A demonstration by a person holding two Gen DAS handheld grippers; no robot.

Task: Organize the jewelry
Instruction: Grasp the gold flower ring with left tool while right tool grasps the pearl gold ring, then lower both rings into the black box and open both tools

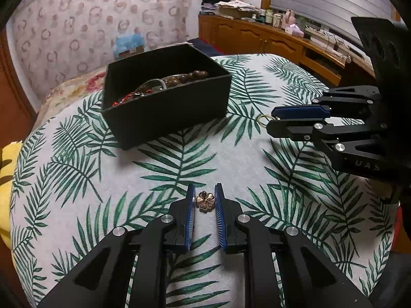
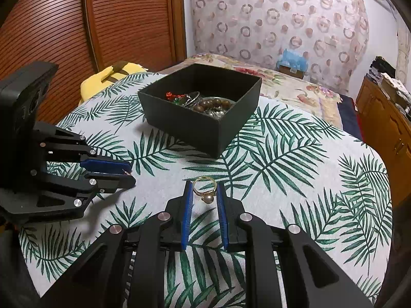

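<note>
A black box holding beads and bracelets stands on the palm-leaf cloth; it also shows in the right wrist view. My left gripper has its blue pads closed against a small bronze flower brooch, at the cloth surface. My right gripper grips a gold ring with a pearl between its pads. In the left wrist view the right gripper sits right of the box with the gold ring at its tips. The left gripper shows at left in the right wrist view.
The cloth covers a rounded table. A floral bedspread lies behind. A wooden cabinet with clutter stands at the right, a slatted wooden door at the left. A yellow cushion lies beside the table.
</note>
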